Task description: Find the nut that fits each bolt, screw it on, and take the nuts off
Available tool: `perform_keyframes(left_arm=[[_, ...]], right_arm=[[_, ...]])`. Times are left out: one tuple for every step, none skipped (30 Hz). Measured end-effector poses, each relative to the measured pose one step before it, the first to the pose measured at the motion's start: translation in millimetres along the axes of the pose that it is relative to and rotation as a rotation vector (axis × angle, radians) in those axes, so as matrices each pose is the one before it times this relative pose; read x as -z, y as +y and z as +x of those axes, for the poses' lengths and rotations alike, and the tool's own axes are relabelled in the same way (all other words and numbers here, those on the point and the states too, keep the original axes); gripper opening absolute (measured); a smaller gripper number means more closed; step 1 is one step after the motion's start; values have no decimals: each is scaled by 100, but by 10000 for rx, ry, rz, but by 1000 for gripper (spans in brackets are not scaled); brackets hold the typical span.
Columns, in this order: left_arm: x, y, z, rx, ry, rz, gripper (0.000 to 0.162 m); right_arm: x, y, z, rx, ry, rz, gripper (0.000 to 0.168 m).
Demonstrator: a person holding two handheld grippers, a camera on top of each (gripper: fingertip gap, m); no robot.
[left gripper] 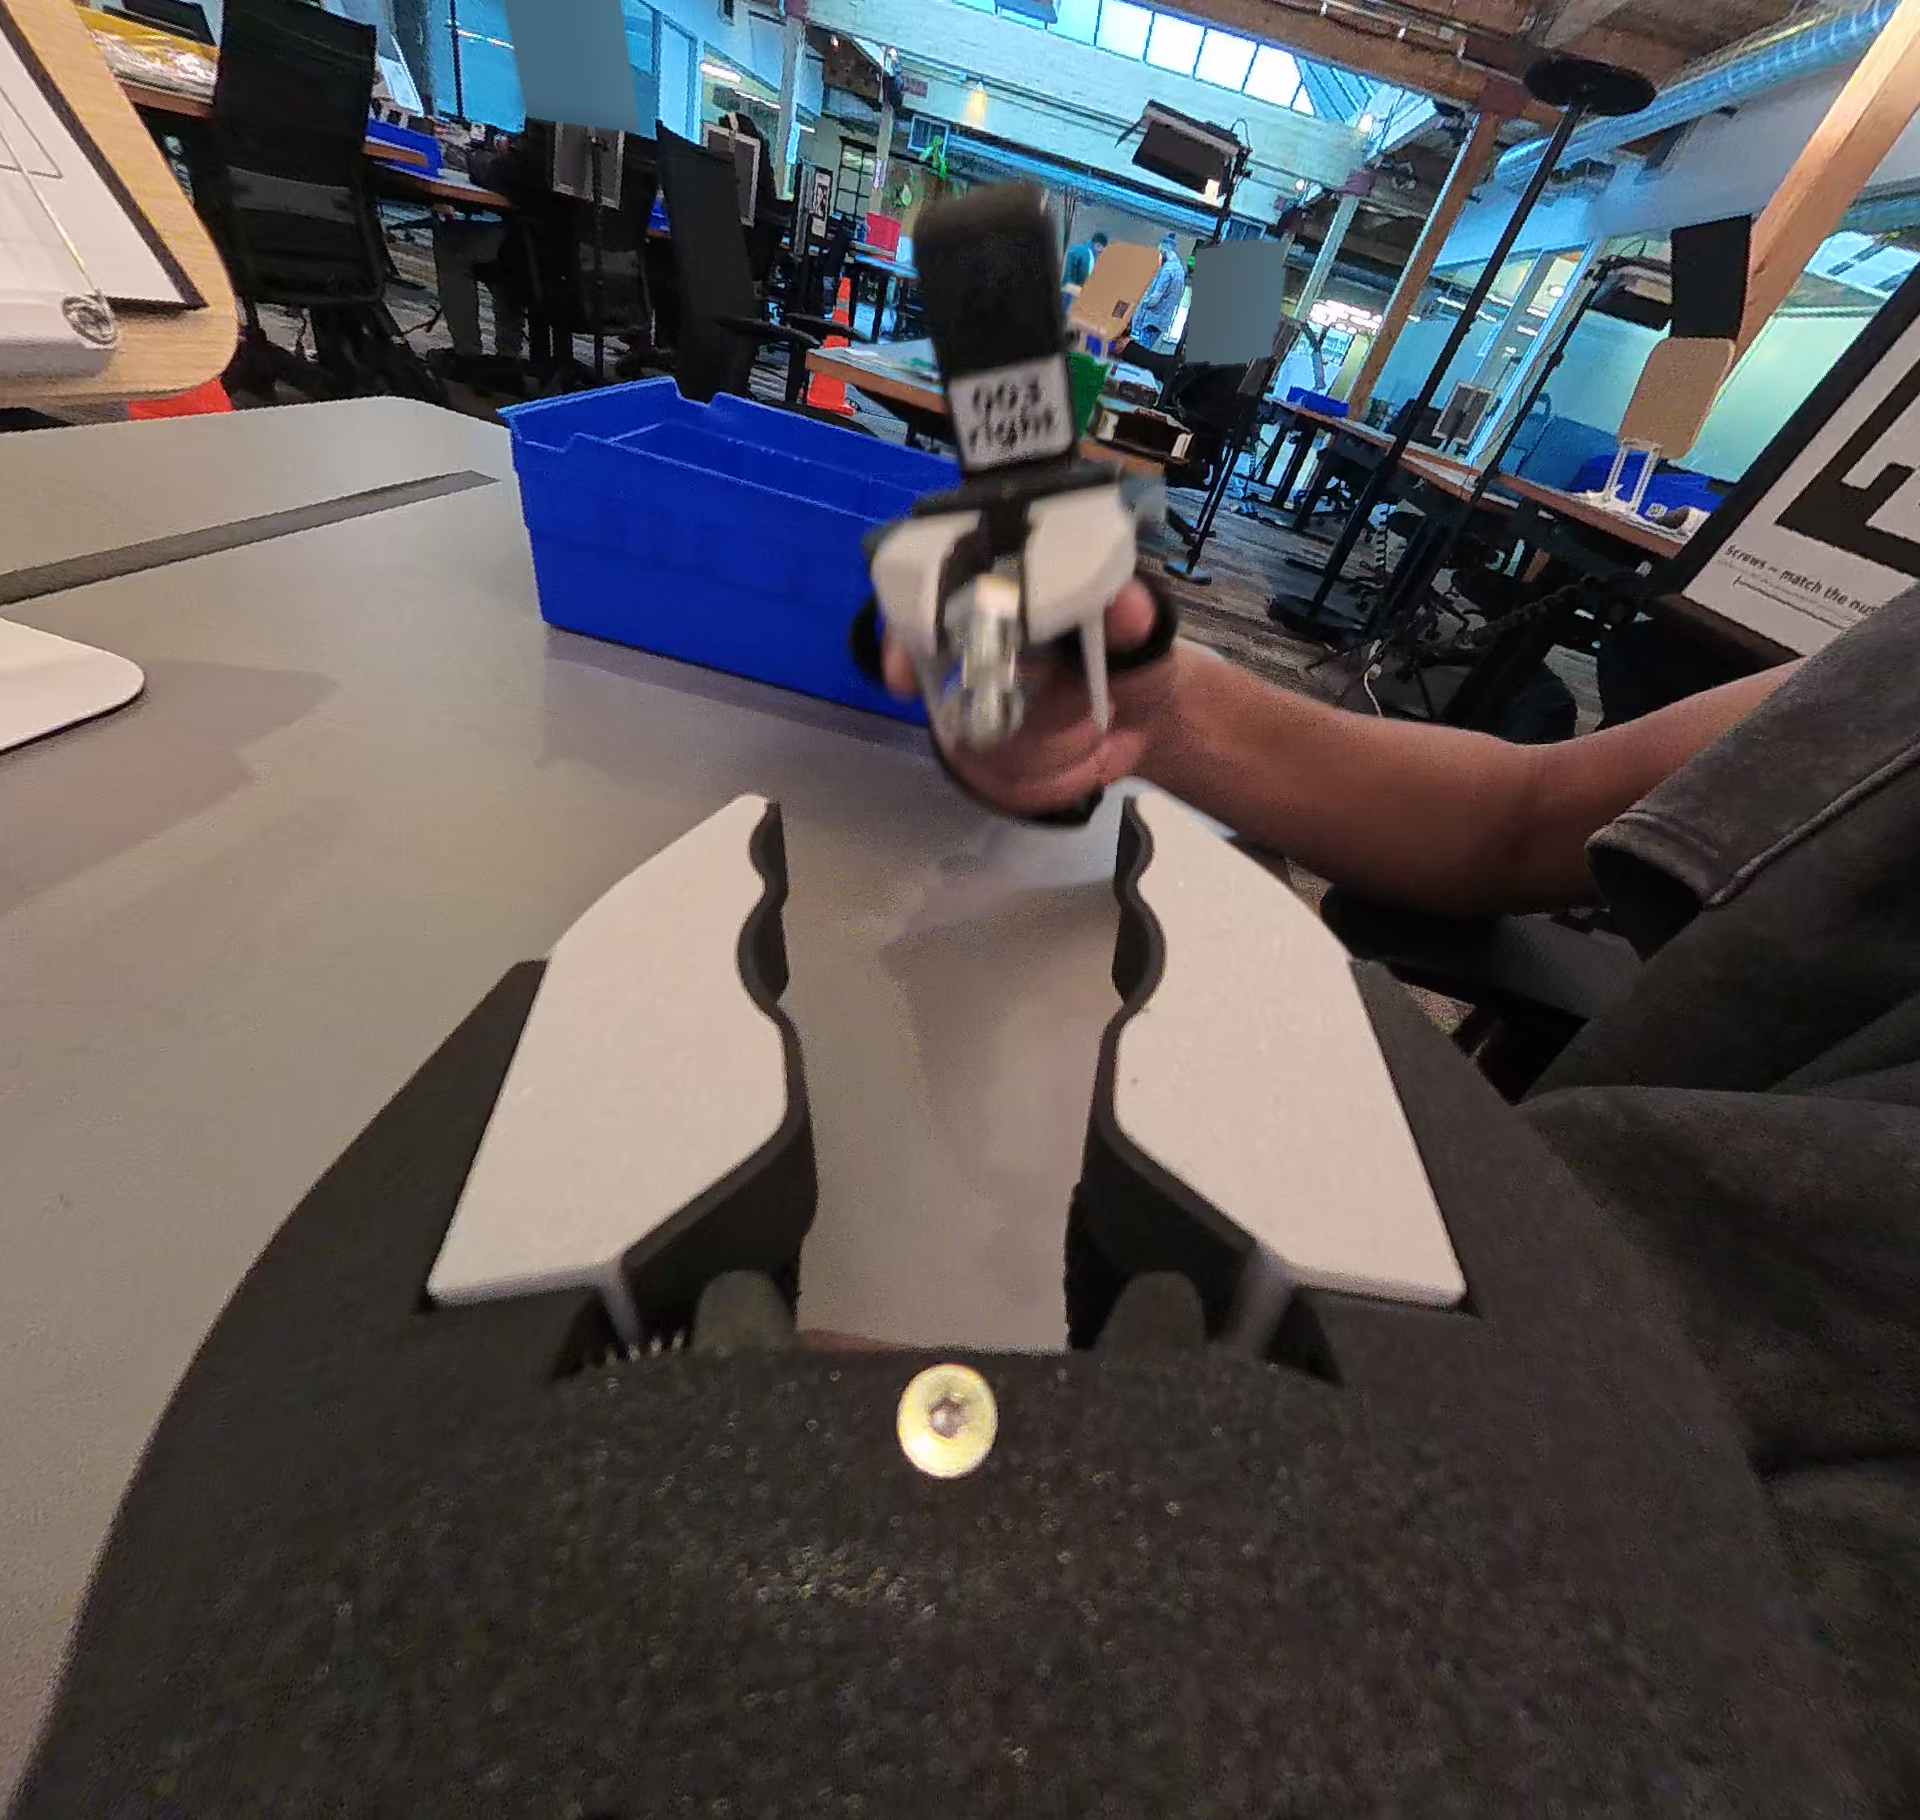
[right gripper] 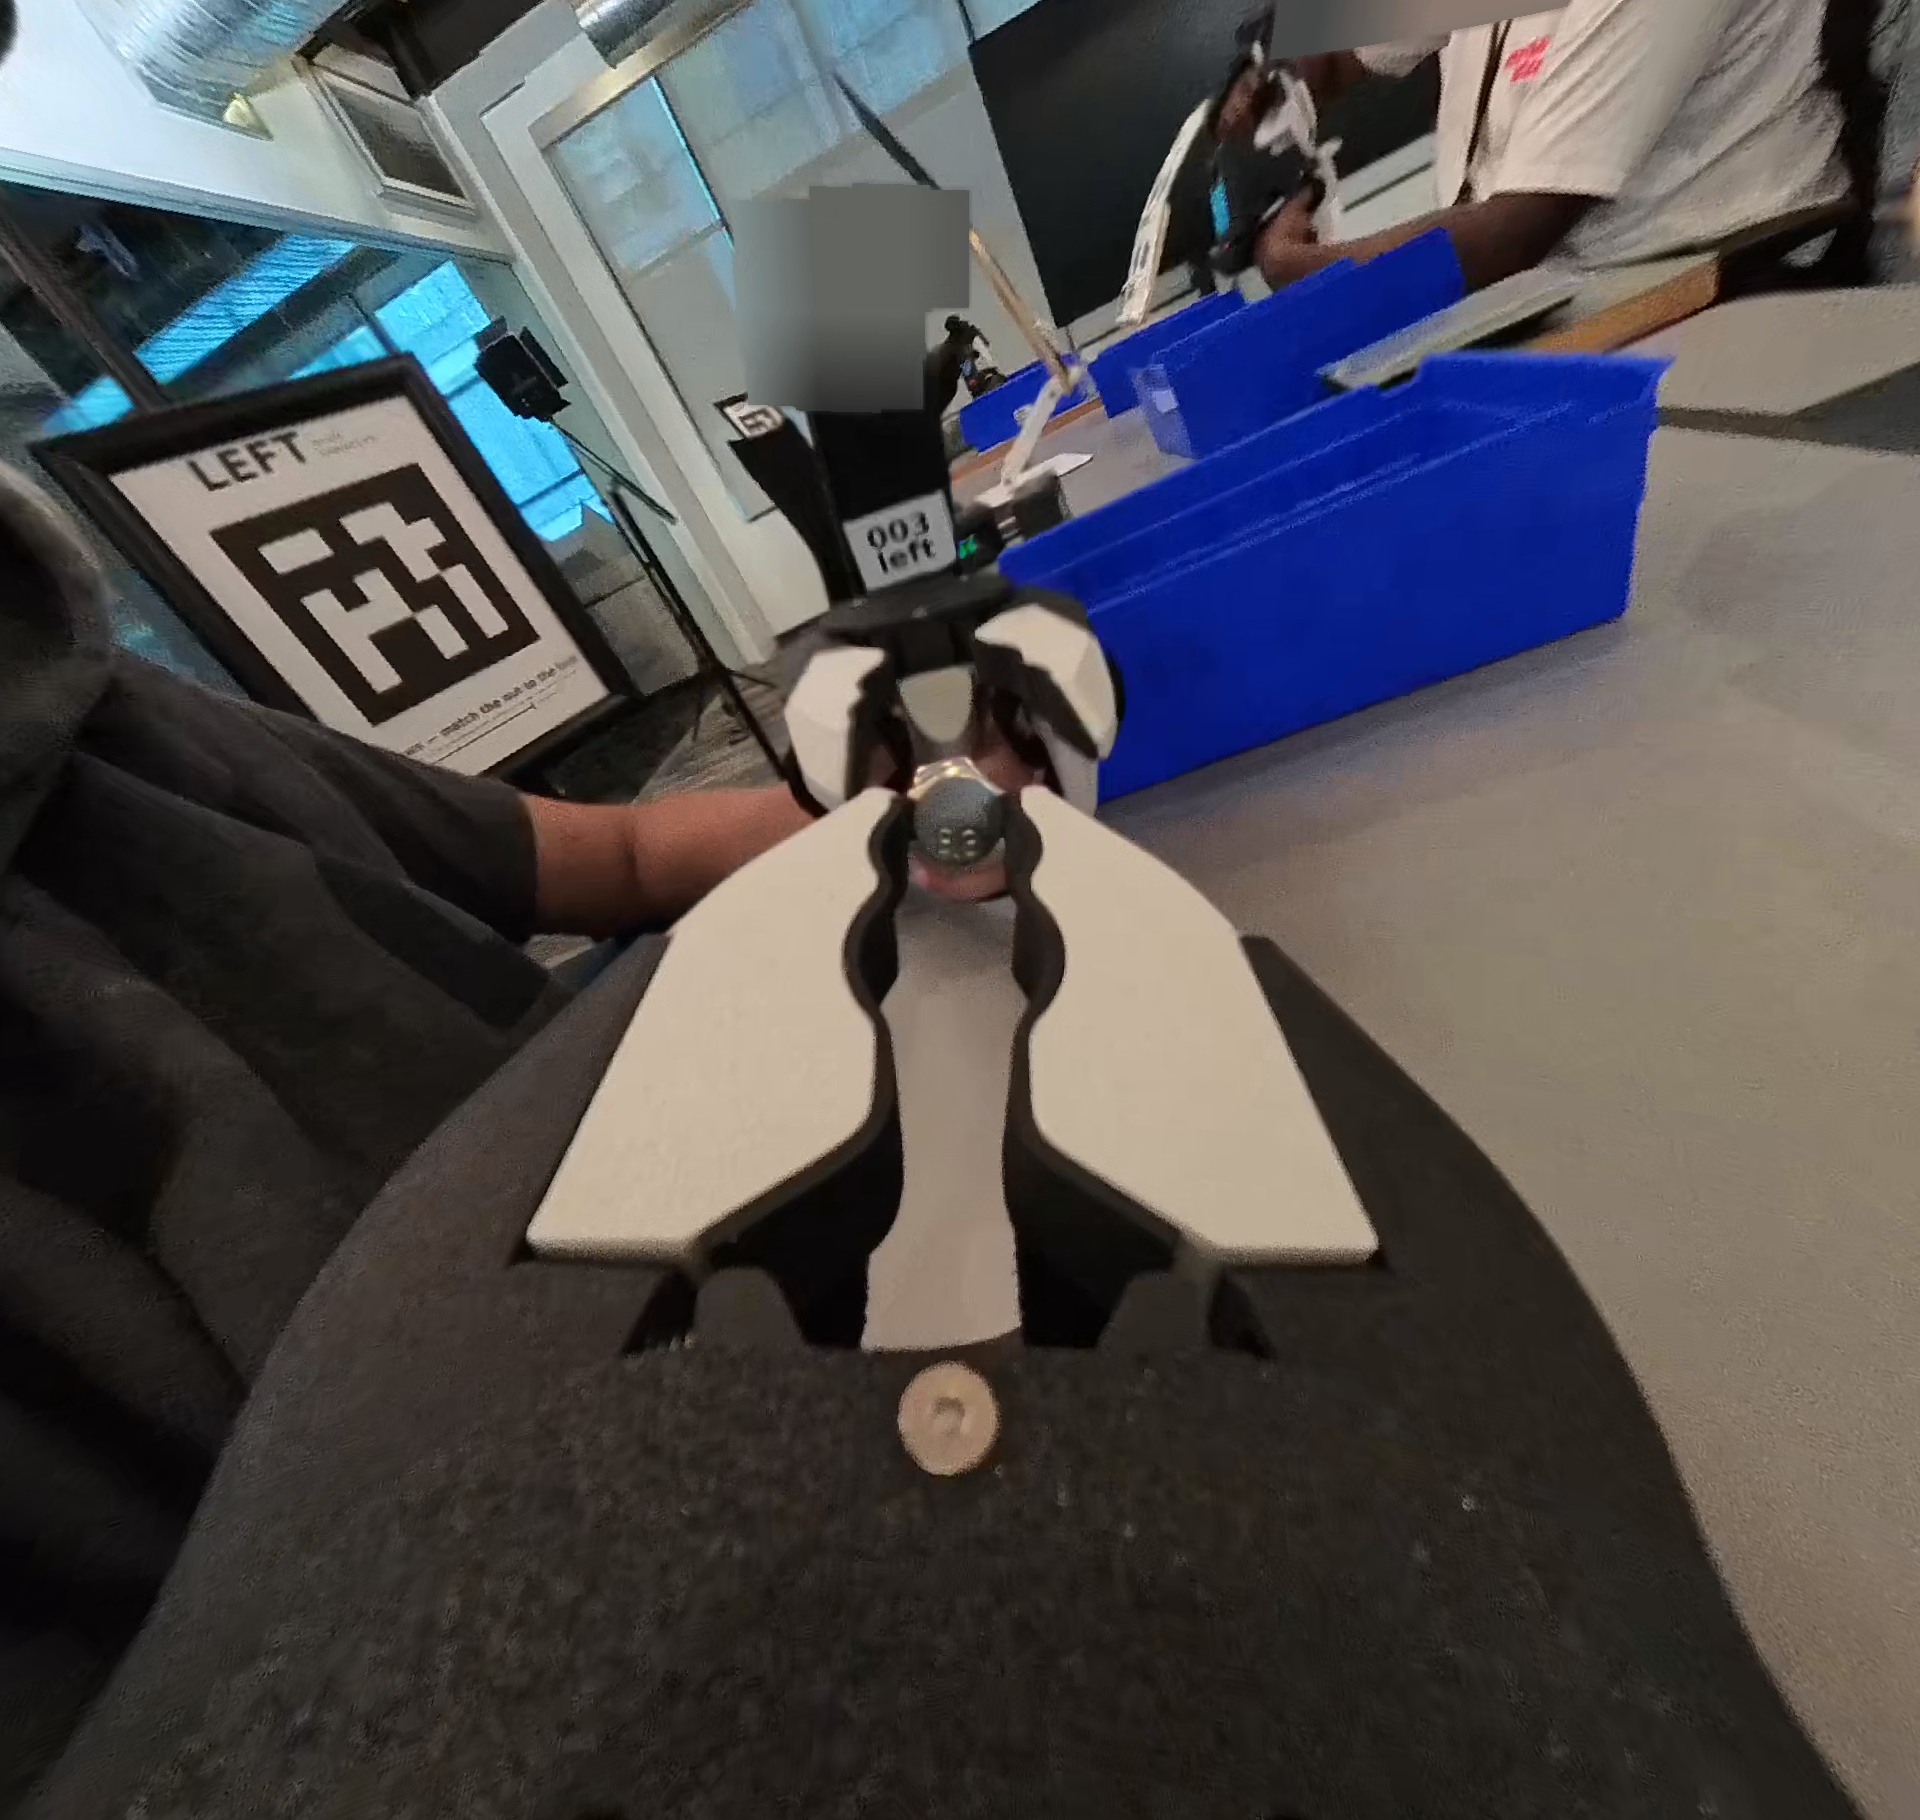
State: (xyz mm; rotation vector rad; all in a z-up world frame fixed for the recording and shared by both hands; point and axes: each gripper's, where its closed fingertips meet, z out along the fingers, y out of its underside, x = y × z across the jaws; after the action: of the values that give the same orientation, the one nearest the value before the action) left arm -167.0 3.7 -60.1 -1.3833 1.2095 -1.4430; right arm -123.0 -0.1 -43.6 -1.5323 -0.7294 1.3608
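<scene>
Right wrist view: bolt point(right gripper: 956, 828) head faces camera, shank pointing away.

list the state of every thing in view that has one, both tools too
left tool: open, empty, above the table
right tool: shut on silver hex-head steel bolt, held off the table
silver hex-head steel bolt: gripped at the fingertips, nut not discernible
blue plastic bin: resting on grey table, contents hidden

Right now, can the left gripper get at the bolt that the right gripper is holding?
Probably yes. The left gripper is open and empty, pointing at the bolt clamped in the right gripper. Only open air above the table shows between them, though the blur hides detail.
</scene>
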Motion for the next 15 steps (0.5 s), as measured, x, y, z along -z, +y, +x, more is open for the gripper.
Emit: perform_keyframes(left_arm=[[13,-14,77,-62,1,-5,60],[17,-2,14,-35,-26,8,60],[-11,68,-26,-2,-19,-30,60],[-24,147,25,18,25,-81,61],[-30,156,51,15,40,-87,61],[-24,135,0,-9,-18,-62,61],[-20,79,-11,-32,-35,-29,61],[-30,57,16,-16,-9,-24,61],[-48,62,56,17,27,-35,61],[-80,77,112,40,64,-34,61],[-110,83,80,36,30,-38,61],[-137,107,60,-4,3,-51,61],[-173,204,98,-40,17,-99,61],[-217,281,99,-52,28,-152,61],[-229,327,54,-52,1,-180,62]], right_arm=[[1192,-2123,-752,425,495,27,18],[1508,-2208,-367,707,816,-147,18],[2016,-2235,144,772,1036,-175,18],[2600,-2030,1062,573,1229,-166,18],[2791,-1377,2006,324,1421,-252,18],[2644,-430,2775,66,1400,-480,18],[1924,850,3122,-191,1094,-827,18],[1178,1708,3133,-552,721,-999,18],[140,2221,2788,-975,240,-1126,18],[-562,2066,2313,-939,-143,-1134,18],[-966,1447,1894,-625,-214,-837,18],[-1109,988,1735,-547,-217,-675,17],[-1243,799,1431,-520,-40,-679,17],[-1245,693,1395,-339,143,-722,17],[-1223,767,828,-149,147,-858,18]])
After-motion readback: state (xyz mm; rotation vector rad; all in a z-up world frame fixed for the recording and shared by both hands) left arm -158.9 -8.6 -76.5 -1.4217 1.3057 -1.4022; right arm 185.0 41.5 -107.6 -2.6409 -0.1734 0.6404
